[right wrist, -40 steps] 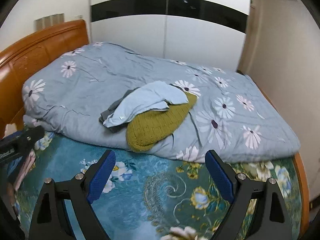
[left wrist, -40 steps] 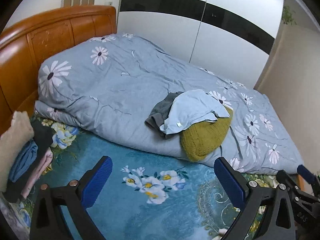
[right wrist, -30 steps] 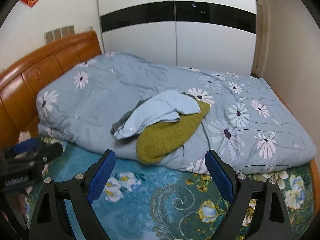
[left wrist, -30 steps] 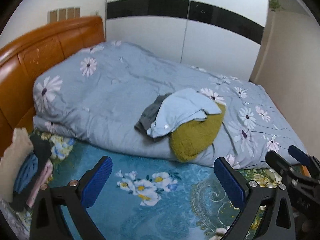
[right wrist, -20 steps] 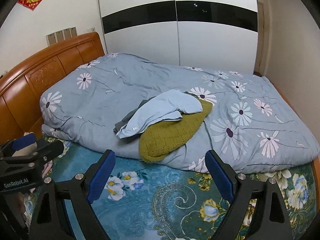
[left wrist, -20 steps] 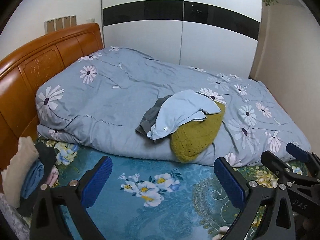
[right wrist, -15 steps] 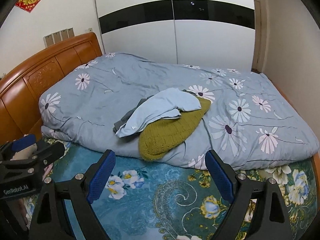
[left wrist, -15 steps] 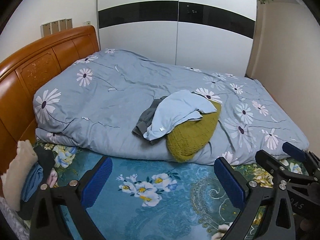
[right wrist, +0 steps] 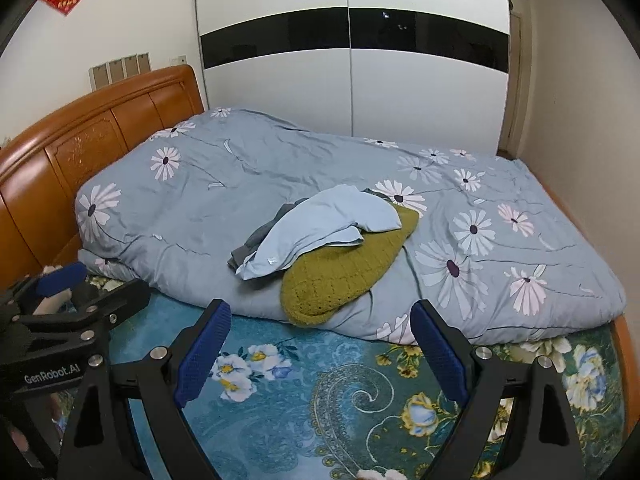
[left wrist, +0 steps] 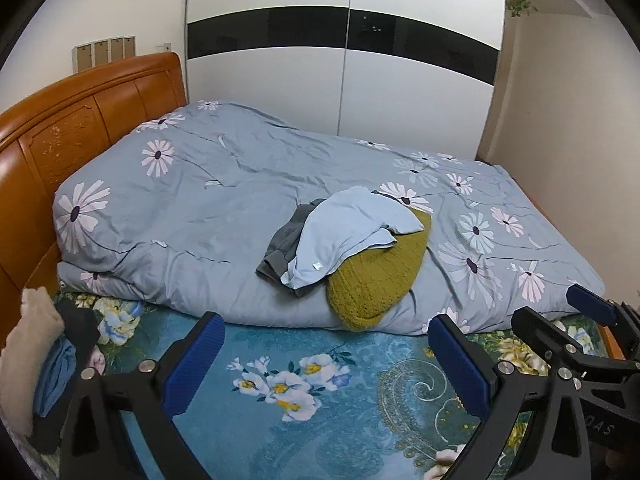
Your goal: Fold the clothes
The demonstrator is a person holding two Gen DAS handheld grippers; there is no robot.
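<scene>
A heap of clothes lies on the grey-blue duvet: a light blue garment (left wrist: 348, 232) (right wrist: 320, 228) on top, an olive knit sweater (left wrist: 380, 276) (right wrist: 344, 272) under it, a dark grey garment (left wrist: 284, 244) (right wrist: 256, 244) at its left. My left gripper (left wrist: 326, 352) is open above the teal floral sheet, well short of the heap. My right gripper (right wrist: 320, 342) is open too, nothing between its fingers. Each gripper shows at the edge of the other's view, the right gripper (left wrist: 576, 332) at right and the left gripper (right wrist: 76, 292) at left.
The bunched daisy-print duvet (left wrist: 208, 200) (right wrist: 200, 200) covers the far half of the bed. A wooden headboard (left wrist: 80, 120) stands at left, a white wardrobe (left wrist: 344, 80) behind. Folded clothes (left wrist: 36, 352) are stacked at the near left. The teal floral sheet (left wrist: 320, 400) lies in front.
Both grippers have pulled back and risen slightly, so the heap looks a bit farther and more of the wardrobe shows. The clothes have not moved. Both stay open.
</scene>
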